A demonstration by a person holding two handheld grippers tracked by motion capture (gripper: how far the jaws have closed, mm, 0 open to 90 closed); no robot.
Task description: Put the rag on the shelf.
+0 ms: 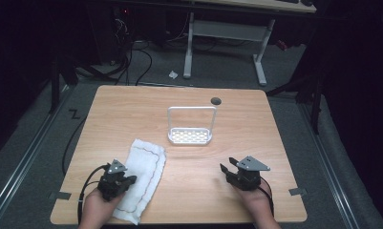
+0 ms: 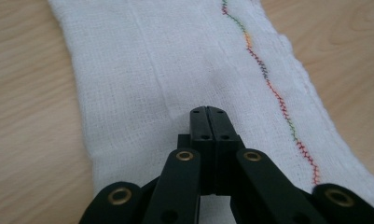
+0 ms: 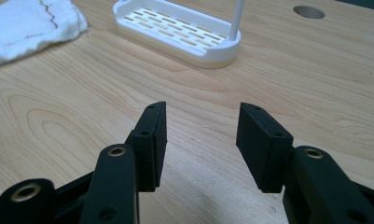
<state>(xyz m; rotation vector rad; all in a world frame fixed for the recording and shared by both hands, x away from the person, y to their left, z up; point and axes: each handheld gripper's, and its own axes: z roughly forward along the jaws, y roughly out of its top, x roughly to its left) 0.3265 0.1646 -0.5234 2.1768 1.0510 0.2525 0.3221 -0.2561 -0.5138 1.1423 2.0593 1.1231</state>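
A white cloth (image 1: 143, 179) with a wavy coloured stitch line lies flat at the table's front left; in the left gripper view the cloth (image 2: 175, 70) spreads under the jaws. My left gripper (image 1: 130, 180) (image 2: 207, 112) rests over the cloth's near half, shut, jaws pressed together with nothing seen between them. A white slotted rack (image 1: 190, 136) with a tall wire handle stands mid-table. My right gripper (image 1: 227, 164) (image 3: 201, 126) hovers open above bare wood at the front right, pointing toward the rack (image 3: 175, 28) and the cloth's corner (image 3: 26, 28).
The wooden table (image 1: 132, 109) has a round cable hole (image 1: 216, 100) (image 3: 308, 11) behind the rack. Bare wood lies between the two grippers. A white desk frame (image 1: 225, 33) and cables stand on the floor beyond the far edge.
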